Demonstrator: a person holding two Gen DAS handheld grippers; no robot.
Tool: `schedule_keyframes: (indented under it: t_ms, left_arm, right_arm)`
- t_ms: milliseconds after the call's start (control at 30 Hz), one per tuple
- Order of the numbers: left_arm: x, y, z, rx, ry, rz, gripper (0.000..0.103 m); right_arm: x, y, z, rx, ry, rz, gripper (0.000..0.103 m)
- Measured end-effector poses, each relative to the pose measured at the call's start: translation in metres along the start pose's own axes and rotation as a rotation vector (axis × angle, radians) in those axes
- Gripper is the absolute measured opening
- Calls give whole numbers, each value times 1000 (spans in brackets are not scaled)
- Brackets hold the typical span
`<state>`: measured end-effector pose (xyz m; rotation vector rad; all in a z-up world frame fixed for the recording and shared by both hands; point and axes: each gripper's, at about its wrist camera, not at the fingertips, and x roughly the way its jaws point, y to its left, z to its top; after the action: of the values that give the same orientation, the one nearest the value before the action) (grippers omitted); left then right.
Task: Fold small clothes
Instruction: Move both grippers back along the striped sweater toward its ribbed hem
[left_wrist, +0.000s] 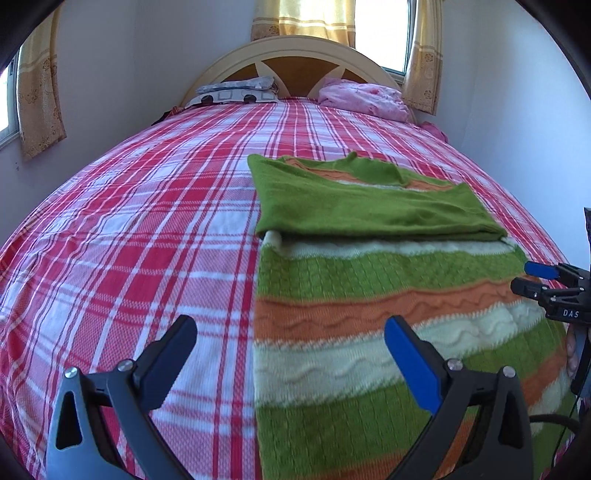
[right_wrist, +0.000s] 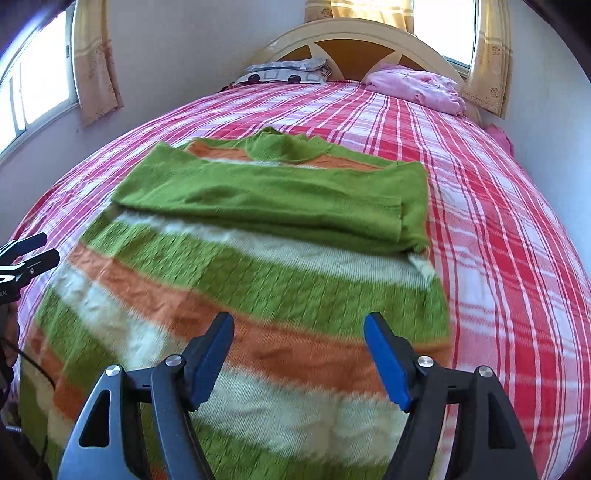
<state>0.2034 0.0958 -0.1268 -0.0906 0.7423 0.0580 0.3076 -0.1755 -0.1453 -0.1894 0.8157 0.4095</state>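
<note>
Your left gripper (left_wrist: 291, 362) sits at the bottom of the left wrist view with its jaws spread wide and nothing between them; the black finger hangs over the plaid bedsheet (left_wrist: 129, 229), the blue-padded one over the striped sweater (left_wrist: 369, 295). Your right gripper (right_wrist: 299, 354) fills the bottom centre of the right wrist view, jaws apart and empty, both blue pads above the sweater's orange and cream bands. It also shows at the right edge of the left wrist view, beside the sweater's edge.

The sweater lies flat on the bed, right of centre in the left view and left of centre in the right view. Its green sleeves (right_wrist: 280, 195) are folded across the chest, one over the other, forming a green band across the upper part of the garment; the striped body below is unfolded.

No bin or basket shows. At the top of both views, against the headboard (left_wrist: 306, 55), rest a patterned pillow (left_wrist: 236, 92) on the left and a pink bundle of fabric (left_wrist: 365, 98) on the right. Curtains (left_wrist: 37, 92) hang at the windows.
</note>
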Motion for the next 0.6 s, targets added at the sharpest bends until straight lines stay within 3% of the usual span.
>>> schedule_keyframes:
  t_ms: [600]
  left_arm:
    - [-42,-6,-45,56,32,-24,103]
  right_arm:
    - [-41,12,-60,-11,41,-42,74]
